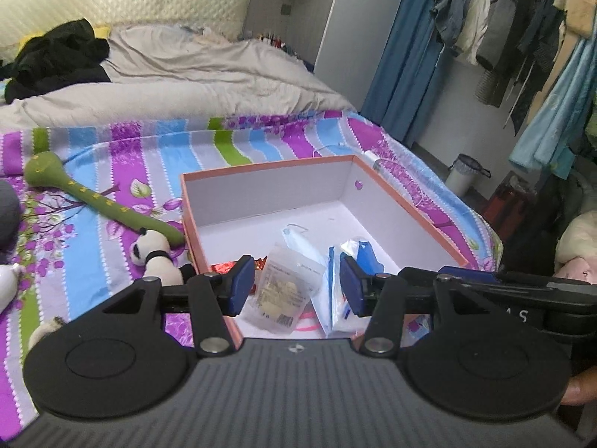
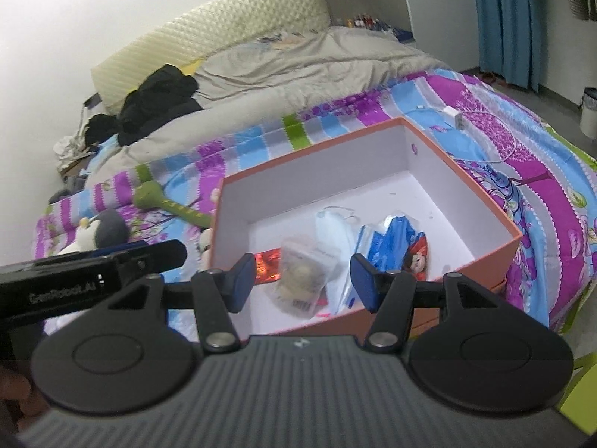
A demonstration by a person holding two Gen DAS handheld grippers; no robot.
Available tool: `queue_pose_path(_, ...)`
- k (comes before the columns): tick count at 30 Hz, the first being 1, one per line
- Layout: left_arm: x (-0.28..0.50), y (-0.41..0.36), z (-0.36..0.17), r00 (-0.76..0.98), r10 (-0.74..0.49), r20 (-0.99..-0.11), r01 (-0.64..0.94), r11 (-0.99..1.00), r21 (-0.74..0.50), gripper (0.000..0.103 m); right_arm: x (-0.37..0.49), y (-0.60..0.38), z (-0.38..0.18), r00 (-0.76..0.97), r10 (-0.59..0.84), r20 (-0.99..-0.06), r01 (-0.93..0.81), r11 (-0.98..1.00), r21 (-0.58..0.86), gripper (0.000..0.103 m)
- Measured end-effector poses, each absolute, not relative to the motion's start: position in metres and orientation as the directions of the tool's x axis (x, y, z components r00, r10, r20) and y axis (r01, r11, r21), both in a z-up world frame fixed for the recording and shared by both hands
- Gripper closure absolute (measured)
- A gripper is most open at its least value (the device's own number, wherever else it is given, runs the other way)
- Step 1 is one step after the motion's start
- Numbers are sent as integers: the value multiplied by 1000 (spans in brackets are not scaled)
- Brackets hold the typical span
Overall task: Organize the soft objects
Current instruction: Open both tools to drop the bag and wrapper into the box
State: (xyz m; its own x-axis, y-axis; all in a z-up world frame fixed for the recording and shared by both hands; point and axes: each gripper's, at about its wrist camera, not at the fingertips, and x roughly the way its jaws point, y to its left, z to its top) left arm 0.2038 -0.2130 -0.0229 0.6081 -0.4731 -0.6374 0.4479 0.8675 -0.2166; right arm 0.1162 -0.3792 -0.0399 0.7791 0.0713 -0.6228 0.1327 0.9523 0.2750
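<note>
An open orange box (image 1: 268, 168) (image 2: 515, 237) with a white inside sits on the striped bed. In it lie a clear packet (image 1: 287, 291) (image 2: 306, 276), a blue face mask (image 1: 302, 242) (image 2: 332, 227), blue and white packets (image 1: 358, 257) (image 2: 395, 239) and a red foil wrapper (image 2: 266, 261). Left of the box lie a green plush stick (image 1: 93, 198) (image 2: 168, 205), a panda plush (image 1: 156, 257) and a grey penguin plush (image 2: 100, 231). My left gripper (image 1: 294, 287) is open and empty over the box's near edge. My right gripper (image 2: 302, 280) is open and empty beside it.
A grey duvet (image 1: 168, 74) and black clothes (image 1: 56, 56) lie farther up the bed. A white charger and cable (image 2: 457, 117) lie right of the box. Hanging clothes (image 1: 522, 37) and a bin (image 1: 464, 175) stand to the right.
</note>
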Motion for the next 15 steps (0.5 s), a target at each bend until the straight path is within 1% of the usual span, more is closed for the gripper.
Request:
queue_pose_path(6,157,-185,-11,636,-476,-608,435,871,-227,46,85,-354,-31,793,80,-603,103,959,263,45)
queue_pose_path(15,100,-138,-6,662,-456,-595,397,887,-237,46,43,-315,-31,802,120,-586,50,962,267,45)
